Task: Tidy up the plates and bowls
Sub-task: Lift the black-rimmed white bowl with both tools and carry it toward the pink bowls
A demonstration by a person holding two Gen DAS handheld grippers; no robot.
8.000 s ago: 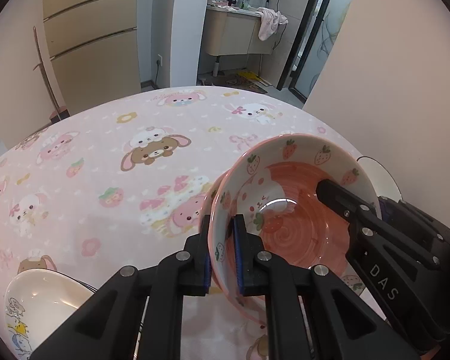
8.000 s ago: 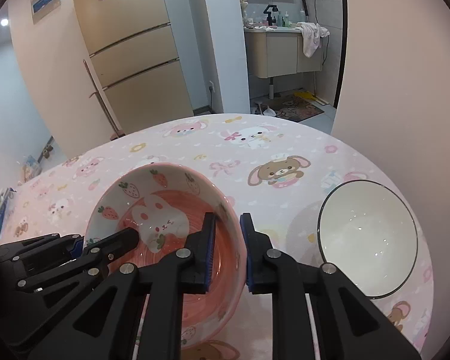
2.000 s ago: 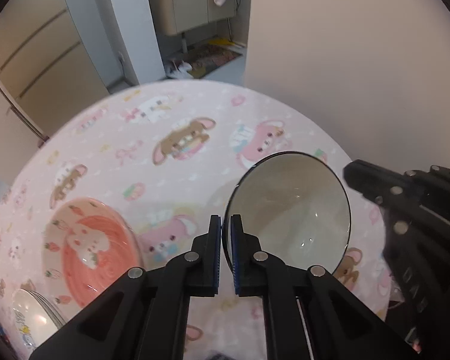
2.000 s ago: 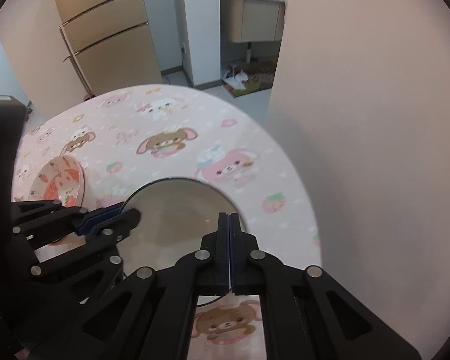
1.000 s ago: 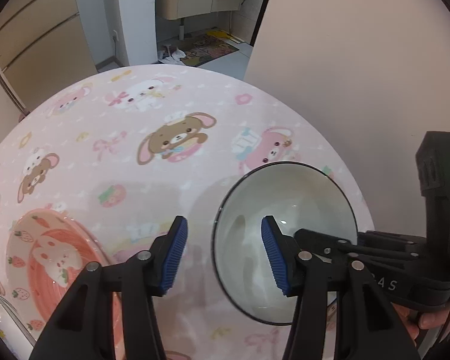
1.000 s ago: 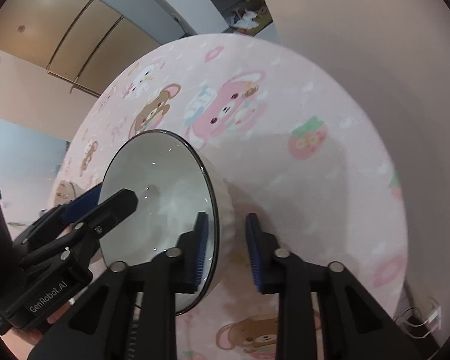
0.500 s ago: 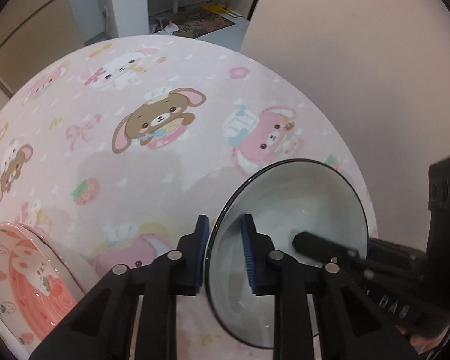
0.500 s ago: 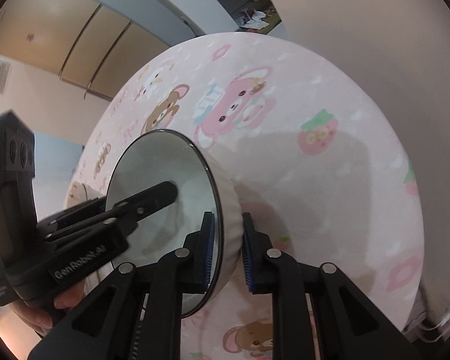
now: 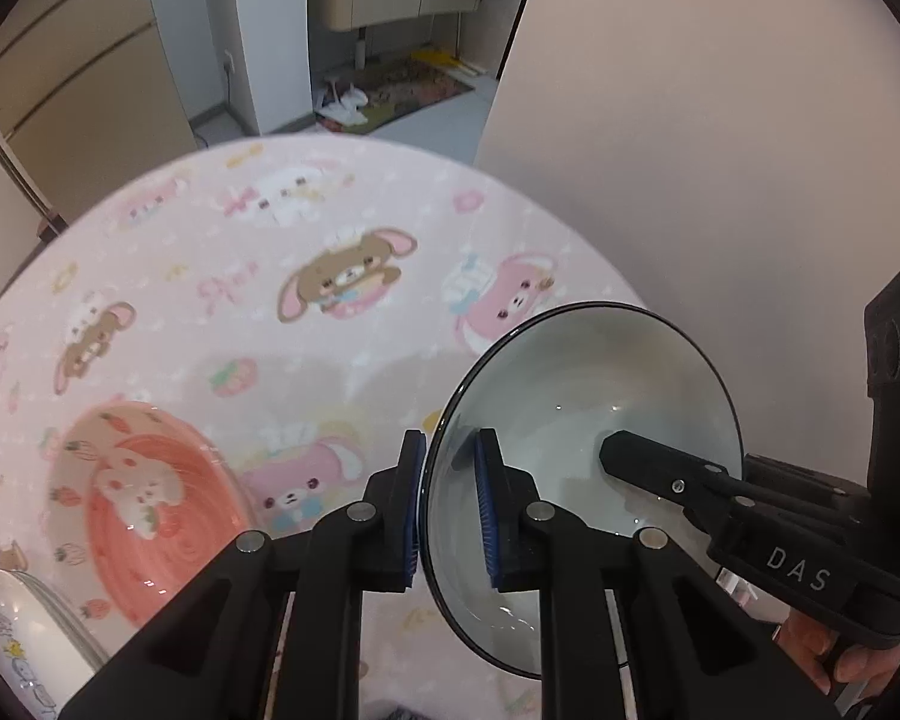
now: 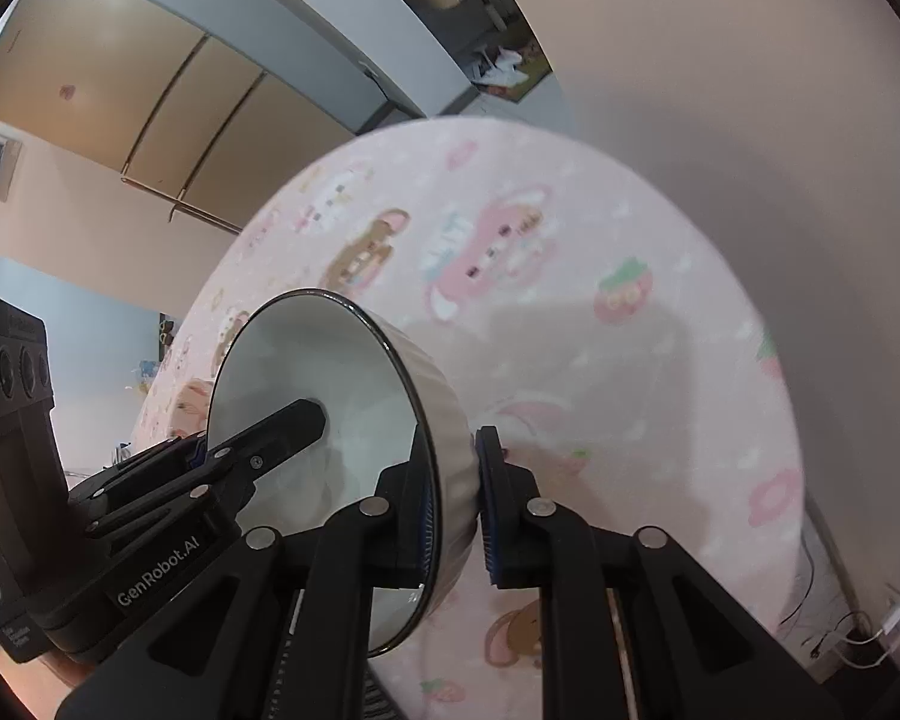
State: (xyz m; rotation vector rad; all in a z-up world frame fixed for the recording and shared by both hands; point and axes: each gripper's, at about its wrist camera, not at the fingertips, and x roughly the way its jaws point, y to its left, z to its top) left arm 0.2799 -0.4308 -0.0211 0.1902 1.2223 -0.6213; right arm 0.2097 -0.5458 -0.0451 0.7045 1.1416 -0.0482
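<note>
Now both grippers, left (image 9: 447, 507) and right (image 10: 455, 504), pinch white bowl (image 9: 594, 396) rim, lifted; next likely: stack into pink bowl (image 9: 144, 492).

Both views are evenly lit by soft indoor light. Heavy fisheye bending and black corner vignetting are seen at the edges. Small glare spots are seen inside the white bowl (image 9: 594, 414). The tablecloth (image 10: 570, 276) print is smeared by motion blur in the right wrist view; soft shadows are cast beside the bowl.
</note>
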